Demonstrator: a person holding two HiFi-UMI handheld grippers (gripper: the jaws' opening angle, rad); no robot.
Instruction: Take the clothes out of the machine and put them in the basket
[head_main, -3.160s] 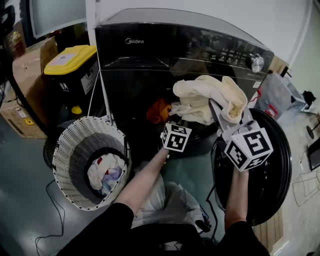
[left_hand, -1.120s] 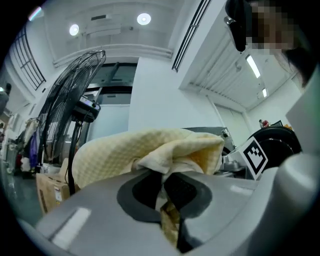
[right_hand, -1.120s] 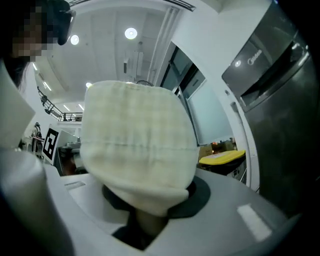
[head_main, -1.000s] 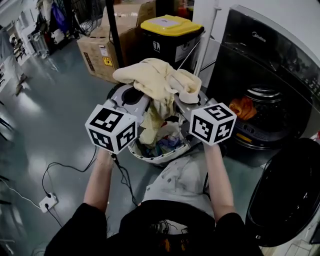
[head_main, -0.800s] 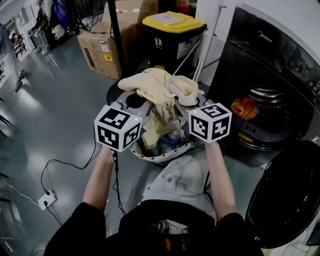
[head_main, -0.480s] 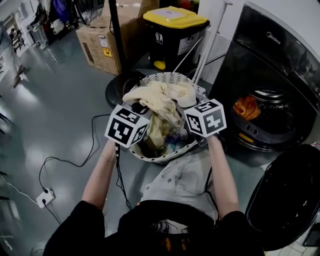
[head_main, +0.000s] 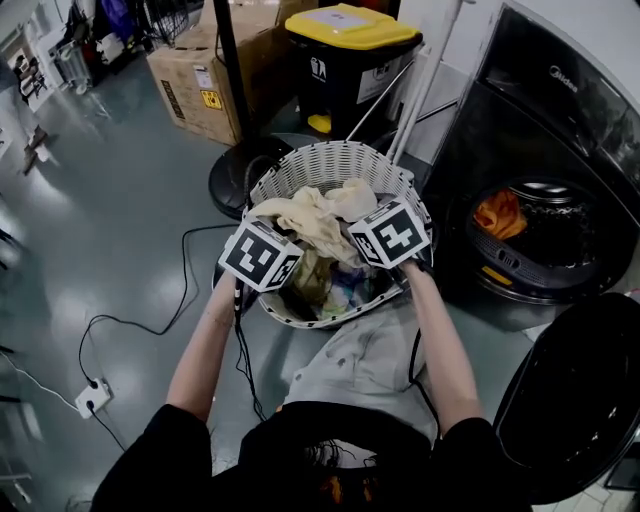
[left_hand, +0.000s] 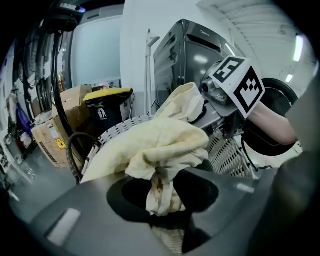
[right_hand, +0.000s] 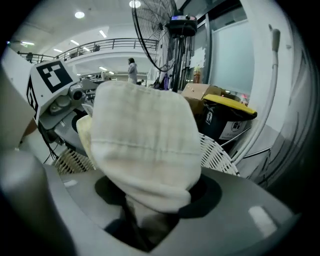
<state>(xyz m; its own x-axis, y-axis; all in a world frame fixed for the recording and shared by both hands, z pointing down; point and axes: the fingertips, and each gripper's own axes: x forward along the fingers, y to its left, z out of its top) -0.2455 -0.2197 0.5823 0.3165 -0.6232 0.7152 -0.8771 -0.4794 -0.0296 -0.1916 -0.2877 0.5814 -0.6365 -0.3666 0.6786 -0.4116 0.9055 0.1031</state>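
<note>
Your left gripper and right gripper both clamp the cream garment, holding it low over the basket so it drops inside, perhaps touching the clothes below.

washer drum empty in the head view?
No: an orange garment lies inside the open drum of the machine.

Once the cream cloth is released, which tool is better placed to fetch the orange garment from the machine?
Probably the right tool: the crumpled orange garment inside the black washing machine lies on its side, while the left tool is farther away.
</note>
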